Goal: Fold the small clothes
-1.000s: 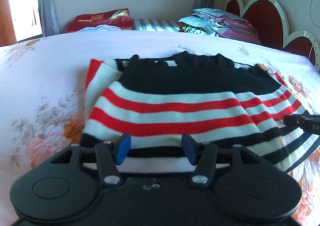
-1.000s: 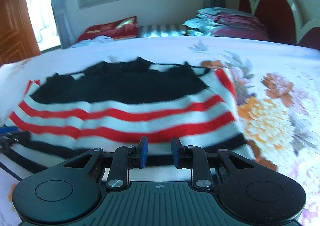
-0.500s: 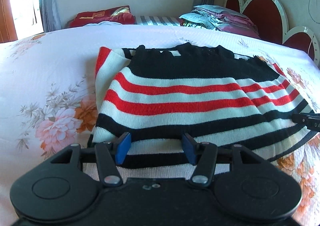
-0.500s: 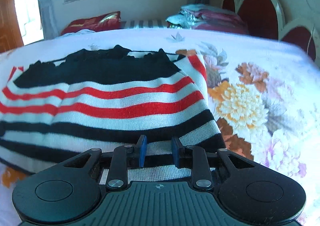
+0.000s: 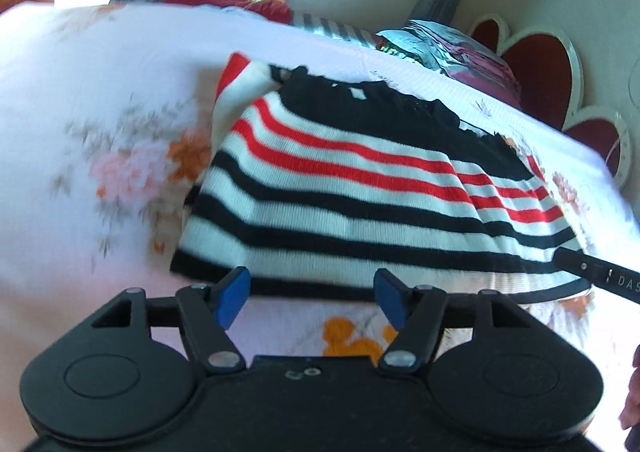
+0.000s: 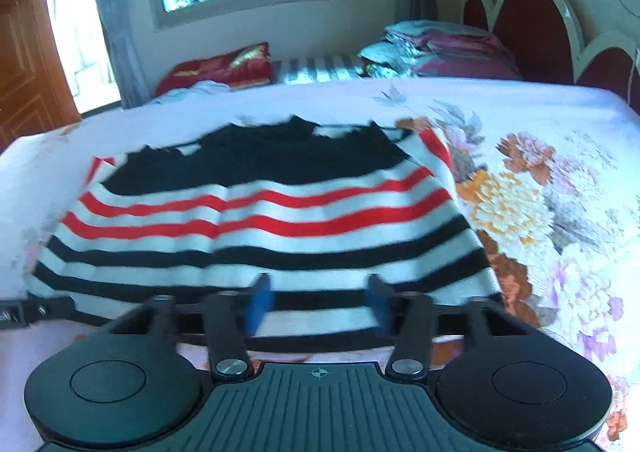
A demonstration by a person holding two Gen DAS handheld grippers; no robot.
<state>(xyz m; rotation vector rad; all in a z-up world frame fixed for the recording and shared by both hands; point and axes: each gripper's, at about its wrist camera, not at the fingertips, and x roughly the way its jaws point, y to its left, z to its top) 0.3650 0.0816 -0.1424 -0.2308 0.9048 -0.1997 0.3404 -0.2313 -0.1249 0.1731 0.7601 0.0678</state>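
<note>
Here the striped sweater point(image 5: 360, 187) lies folded flat on the flowered bedspread point(image 6: 560, 179), and both the left gripper point(image 5: 312, 298) and right gripper point(image 6: 318, 302) have just been opening, jaws apart with nothing between them. The fold looks released; next likely calls for regripping an edge to fold again

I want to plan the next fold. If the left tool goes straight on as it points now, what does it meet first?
Probably the near hem of the striped sweater, just ahead of the open left tool; depth is unclear.

The right claw point(image 5: 600, 276) was cut off at the right edge of the left wrist view. Motion blurred the bed point(image 5: 100, 131) flowers at left, and the sweater point(image 6: 260, 219) hem vanished behind claw bodies.
</note>
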